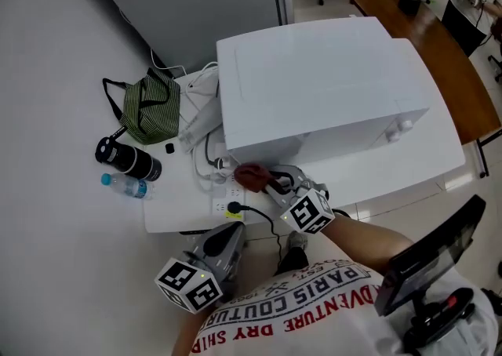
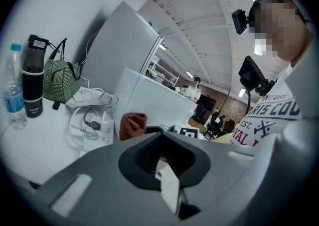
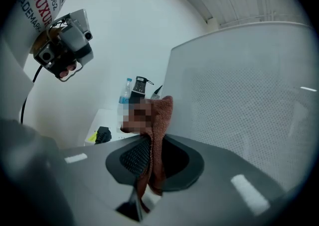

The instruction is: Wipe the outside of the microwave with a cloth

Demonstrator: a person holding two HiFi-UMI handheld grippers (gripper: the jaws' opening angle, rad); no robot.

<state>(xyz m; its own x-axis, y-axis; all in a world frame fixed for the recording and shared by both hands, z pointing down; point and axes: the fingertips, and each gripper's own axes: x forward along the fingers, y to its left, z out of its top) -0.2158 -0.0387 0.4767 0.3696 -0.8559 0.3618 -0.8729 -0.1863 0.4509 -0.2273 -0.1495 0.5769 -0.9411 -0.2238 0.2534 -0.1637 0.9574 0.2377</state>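
A white microwave [image 1: 321, 92] stands on a white table [image 1: 169, 209]. My right gripper [image 1: 267, 179] is shut on a reddish-brown cloth [image 1: 249, 176], held at the microwave's lower left front corner. In the right gripper view the cloth [image 3: 155, 135] hangs between the jaws, right beside the microwave's dotted door [image 3: 244, 105]. My left gripper [image 1: 222, 243] hangs low by the table's front edge, away from the microwave, shut with nothing in it. From the left gripper view the cloth [image 2: 132, 124] and microwave [image 2: 149, 100] lie ahead.
A green striped bag [image 1: 150, 106], a black flask [image 1: 128, 159] and a small water bottle [image 1: 124, 185] sit on the table's left part. A white power strip [image 1: 226, 199] with tangled cables [image 1: 205, 123] lies in front of the microwave. A wooden table [image 1: 443, 49] stands behind at right.
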